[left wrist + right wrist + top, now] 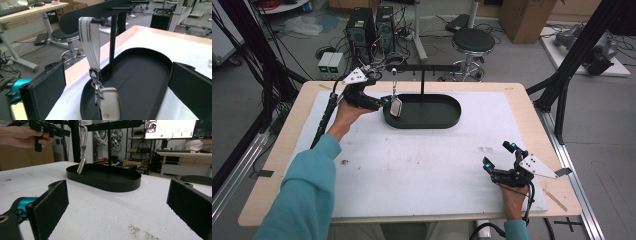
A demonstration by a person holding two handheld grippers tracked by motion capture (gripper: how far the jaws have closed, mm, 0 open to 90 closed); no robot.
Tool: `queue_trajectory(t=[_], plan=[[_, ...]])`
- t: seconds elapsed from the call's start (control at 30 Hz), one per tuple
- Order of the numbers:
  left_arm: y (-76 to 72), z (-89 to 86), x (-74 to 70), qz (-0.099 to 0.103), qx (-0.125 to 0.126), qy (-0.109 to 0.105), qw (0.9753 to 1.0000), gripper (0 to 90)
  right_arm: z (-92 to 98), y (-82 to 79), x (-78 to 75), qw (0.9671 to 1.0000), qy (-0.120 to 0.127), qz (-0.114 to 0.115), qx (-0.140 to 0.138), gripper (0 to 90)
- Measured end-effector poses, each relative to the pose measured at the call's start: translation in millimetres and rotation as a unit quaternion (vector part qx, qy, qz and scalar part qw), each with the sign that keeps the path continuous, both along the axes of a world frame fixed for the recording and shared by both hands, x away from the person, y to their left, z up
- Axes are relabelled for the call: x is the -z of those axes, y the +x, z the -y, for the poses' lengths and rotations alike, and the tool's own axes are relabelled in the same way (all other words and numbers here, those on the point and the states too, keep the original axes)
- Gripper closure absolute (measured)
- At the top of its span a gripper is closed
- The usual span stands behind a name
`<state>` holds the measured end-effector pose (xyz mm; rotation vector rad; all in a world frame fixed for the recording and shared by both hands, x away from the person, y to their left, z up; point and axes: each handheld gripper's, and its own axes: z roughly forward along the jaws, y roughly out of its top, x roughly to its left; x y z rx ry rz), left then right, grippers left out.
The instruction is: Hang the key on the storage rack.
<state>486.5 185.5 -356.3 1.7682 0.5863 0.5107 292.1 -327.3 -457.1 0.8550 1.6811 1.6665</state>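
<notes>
Meanwhile, the silver strap keychain with its white tag (109, 105), hung from the black stand's peg (101, 21) at the far left, is flanked untouched by the wide-open left gripper (117, 87); the right gripper (500, 157), near right, is held equally wide, empty.

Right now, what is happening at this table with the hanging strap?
A person holds a gripper in each hand. The left gripper is open at the keychain, which hangs by its strap from a peg of the black stand over the oval tray; its jaws flank the tag without touching. The right gripper rests open on the white mat, away from the tray.
</notes>
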Motion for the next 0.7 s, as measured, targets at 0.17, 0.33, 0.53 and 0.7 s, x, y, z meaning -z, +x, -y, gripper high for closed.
queue_trajectory(t=[0.17,0.33,0.53,0.7], plan=[[-29.3,-15.2,1.4,0.014,0.005,-0.019,0.9997,1.7,-0.2,0.2,0.0,1.0000,0.000,-0.001,0.000,3.2],[-72.1,-36.1,11.7,0.021,-0.004,-0.042,0.9989,1.7,-0.3,0.1,-0.1,1.0000,-0.002,0.000,-0.001,3.2],[-126.1,-59.2,29.9,0.034,-0.011,-0.057,0.9977,1.7,-0.5,0.2,-0.1,1.0000,-0.003,0.000,0.000,3.2],[-163.6,-74.1,49.6,0.043,-0.027,-0.084,0.9952,1.7,-0.6,0.5,-0.2,1.0000,-0.003,0.000,0.000,3.2]])
